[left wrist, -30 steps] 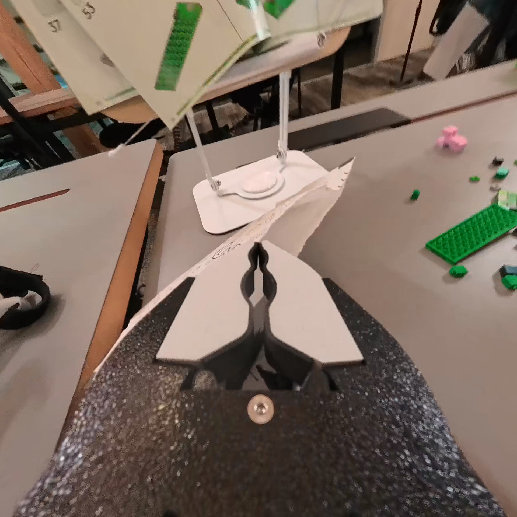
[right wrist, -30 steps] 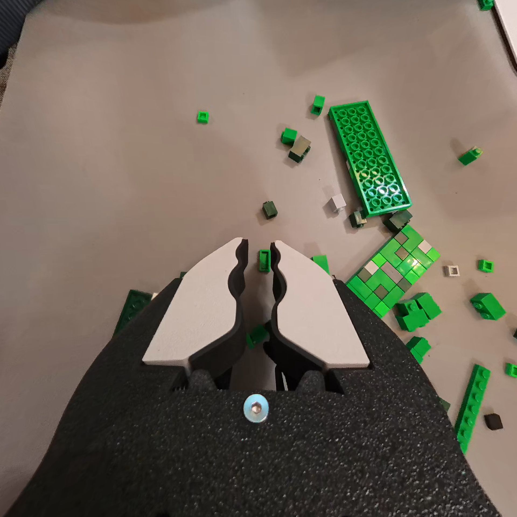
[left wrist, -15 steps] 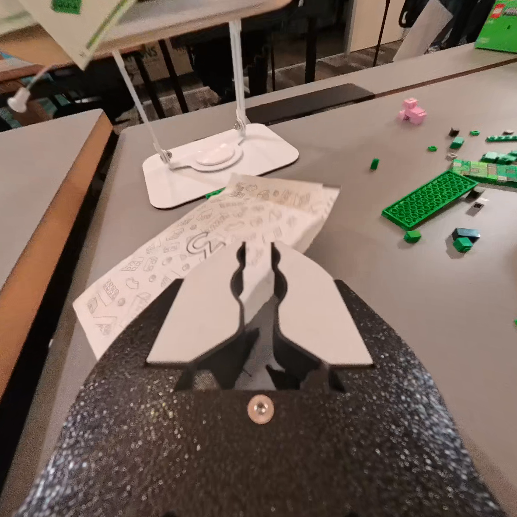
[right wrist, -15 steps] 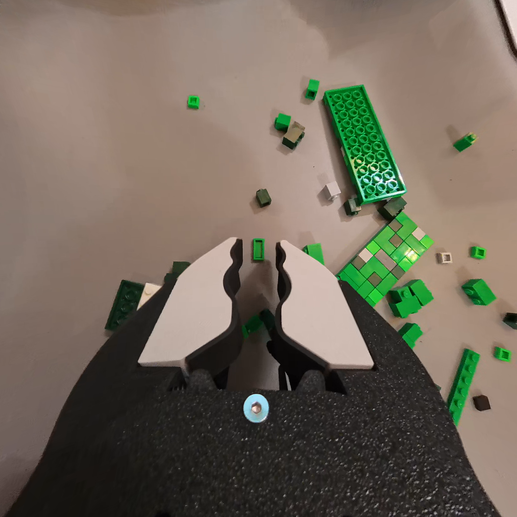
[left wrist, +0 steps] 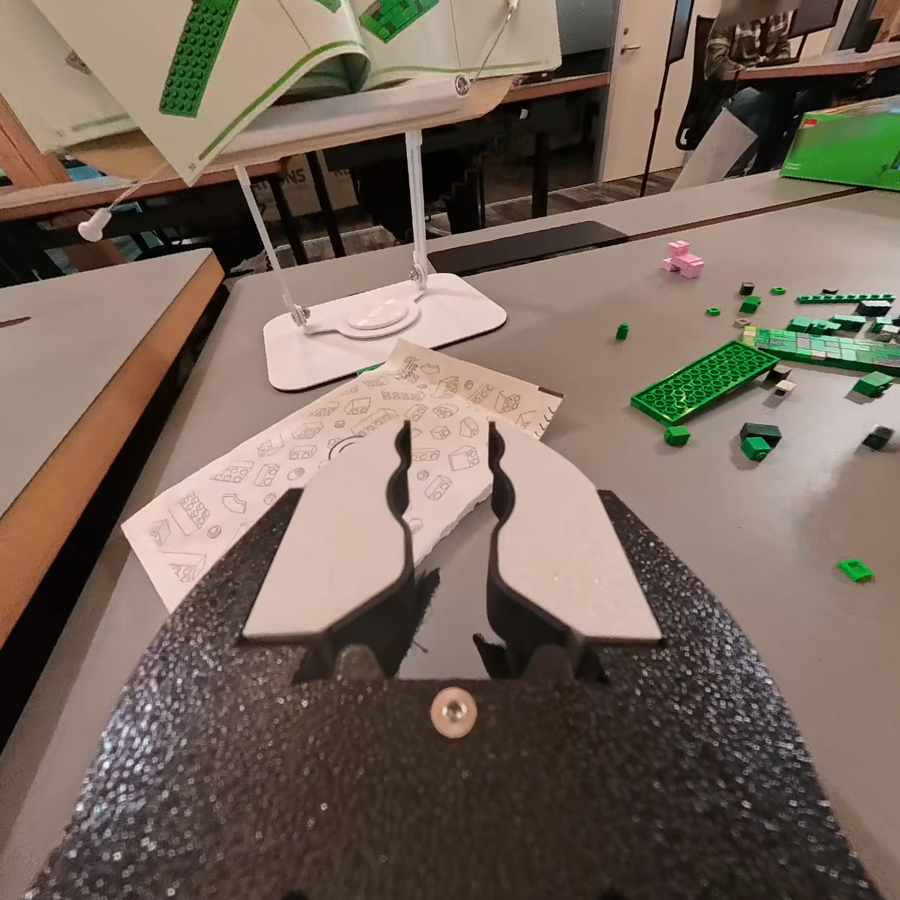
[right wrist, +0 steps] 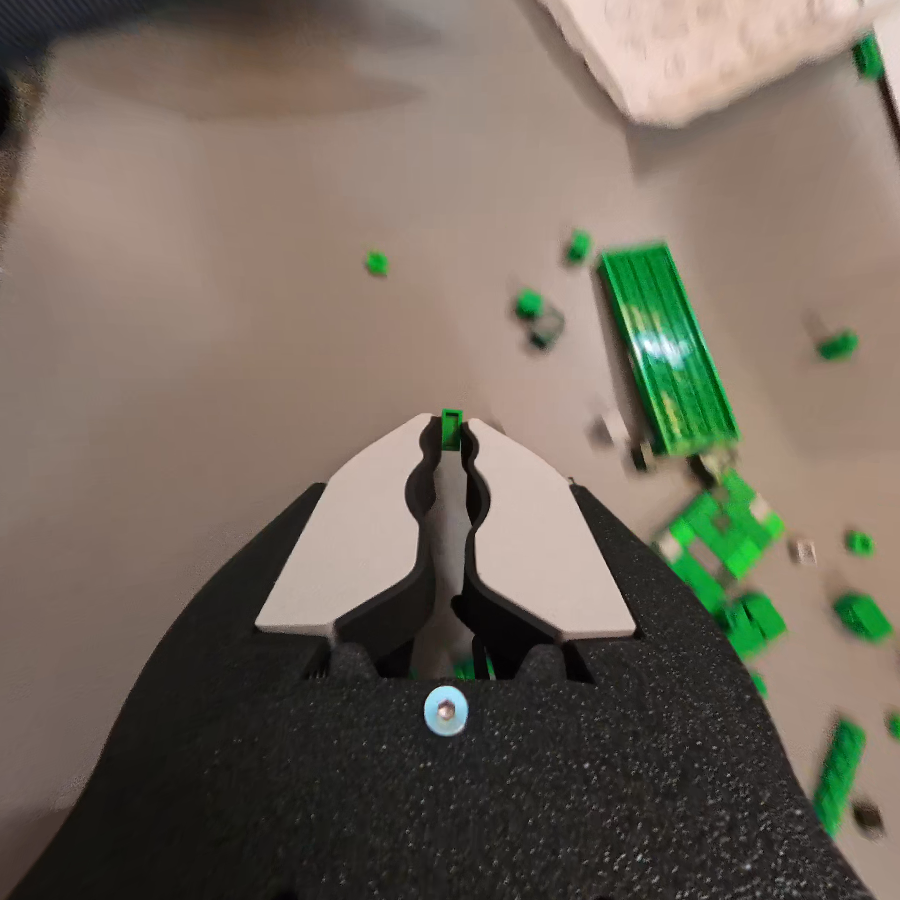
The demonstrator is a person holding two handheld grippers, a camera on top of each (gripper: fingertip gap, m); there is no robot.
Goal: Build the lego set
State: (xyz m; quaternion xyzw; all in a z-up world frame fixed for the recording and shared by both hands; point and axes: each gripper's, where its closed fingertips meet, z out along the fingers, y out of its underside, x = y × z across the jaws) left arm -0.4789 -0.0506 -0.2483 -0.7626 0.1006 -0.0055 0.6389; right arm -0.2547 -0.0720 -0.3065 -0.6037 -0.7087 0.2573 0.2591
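My right gripper (right wrist: 451, 428) is shut on a small green brick (right wrist: 450, 429) held between its tips above the grey table. To its right lie a long green plate (right wrist: 667, 350) and a partly built green and grey tiled plate (right wrist: 721, 535), both blurred. My left gripper (left wrist: 448, 438) is open and empty, hovering over a white paper bag (left wrist: 341, 453) printed with brick drawings that lies flat on the table. In the left wrist view the green plate (left wrist: 706, 380) and the tiled assembly (left wrist: 828, 348) lie at the right.
A white book stand (left wrist: 384, 326) holds the open instruction booklet (left wrist: 272, 63) behind the bag. Several loose green and dark bricks (left wrist: 757, 438) lie scattered at the right, with a pink figure (left wrist: 682, 260) and a green box (left wrist: 847, 151) farther back. A second table (left wrist: 87, 370) stands at the left. My right fingertips sit around 25 cm from my left ones. My left tips are about 20 cm from the green plate (left wrist: 706, 380), my right tips only 10 cm.
My left gripper let go of the paper bag, which now lies flat, and its jaws opened. My right gripper closed on the small green brick and lifted it; its view moved.
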